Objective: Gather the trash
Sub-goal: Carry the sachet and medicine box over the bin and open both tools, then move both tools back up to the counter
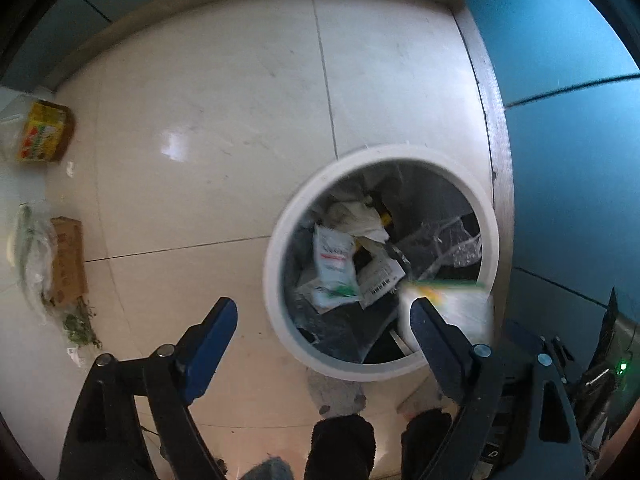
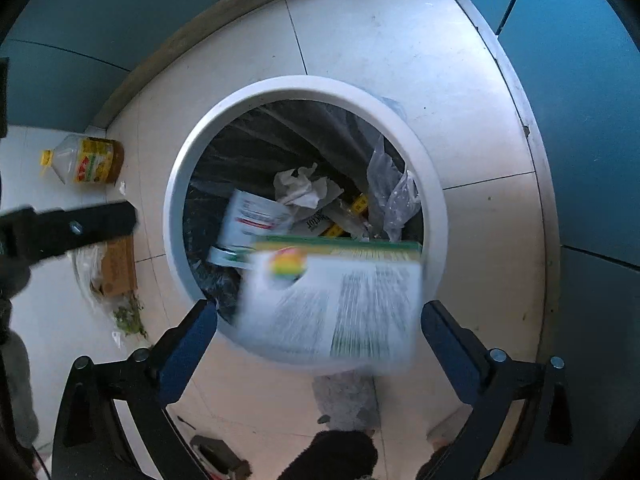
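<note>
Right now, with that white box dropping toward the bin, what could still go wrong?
1. The blurred white box hangs over the near rim of the bin, so it may clip it and tumble onto the floor.
2. The bin already holds crumpled paper and packets, so the box might perch on top.
3. The oil bottle still lies outside.

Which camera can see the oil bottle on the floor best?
The right wrist view. There the whole oil bottle shows, lying on its side with its yellow cap and label. In the left wrist view the oil bottle sits at the far left edge, and only its yellow label is clear.
</note>
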Demonstrator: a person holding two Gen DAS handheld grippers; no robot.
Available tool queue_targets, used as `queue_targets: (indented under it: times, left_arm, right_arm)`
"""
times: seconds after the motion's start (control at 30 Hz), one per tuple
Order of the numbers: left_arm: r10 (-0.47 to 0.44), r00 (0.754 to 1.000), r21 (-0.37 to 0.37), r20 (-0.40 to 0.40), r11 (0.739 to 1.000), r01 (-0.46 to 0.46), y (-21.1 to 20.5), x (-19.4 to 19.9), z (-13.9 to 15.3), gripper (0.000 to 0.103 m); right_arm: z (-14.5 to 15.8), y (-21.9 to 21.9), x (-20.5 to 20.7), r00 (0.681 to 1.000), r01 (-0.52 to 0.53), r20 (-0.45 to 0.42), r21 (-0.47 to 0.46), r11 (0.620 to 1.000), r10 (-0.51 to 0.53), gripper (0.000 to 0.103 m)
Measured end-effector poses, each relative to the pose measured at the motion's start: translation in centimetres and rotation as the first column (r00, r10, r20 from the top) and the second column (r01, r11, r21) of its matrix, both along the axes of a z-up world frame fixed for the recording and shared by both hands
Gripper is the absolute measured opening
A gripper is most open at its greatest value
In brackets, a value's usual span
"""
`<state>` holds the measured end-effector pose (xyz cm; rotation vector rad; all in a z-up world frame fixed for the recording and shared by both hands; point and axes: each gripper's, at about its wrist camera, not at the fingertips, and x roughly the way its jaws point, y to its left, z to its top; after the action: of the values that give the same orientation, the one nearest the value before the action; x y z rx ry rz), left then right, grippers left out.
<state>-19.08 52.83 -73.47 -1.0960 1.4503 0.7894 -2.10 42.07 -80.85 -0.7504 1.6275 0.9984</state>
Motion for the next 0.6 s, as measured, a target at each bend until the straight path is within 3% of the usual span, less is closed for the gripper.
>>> queue_targets:
  times: [0.4, 0.53, 0.6]
  left_arm:
    - [0.053, 0.997, 0.144, -0.052, 0.989, -0.045, -1.0, -2.9, 6.6, 0.089]
    - [0.048, 0.995, 0.222, -0.085, 0.975, -0.028, -2.2, -3.4, 10.5, 0.089]
    - [0.034, 0.995, 0.266, -0.097, 0.964, -0.007, -3.2, -3.4, 13.5, 0.089]
  right_arm:
    - [6.5, 1.0, -2.6, 0.993, -0.102, 0.063, 0.036, 0.994, 0.1, 0.103]
    - [9.7, 0.5, -2.6, 0.991, -0.099, 0.097, 0.045, 0.994, 0.094, 0.103]
    - [12.9, -0.2, -2.4, 0.989, -0.084, 0.128, 0.058, 0.995, 0.076, 0.103]
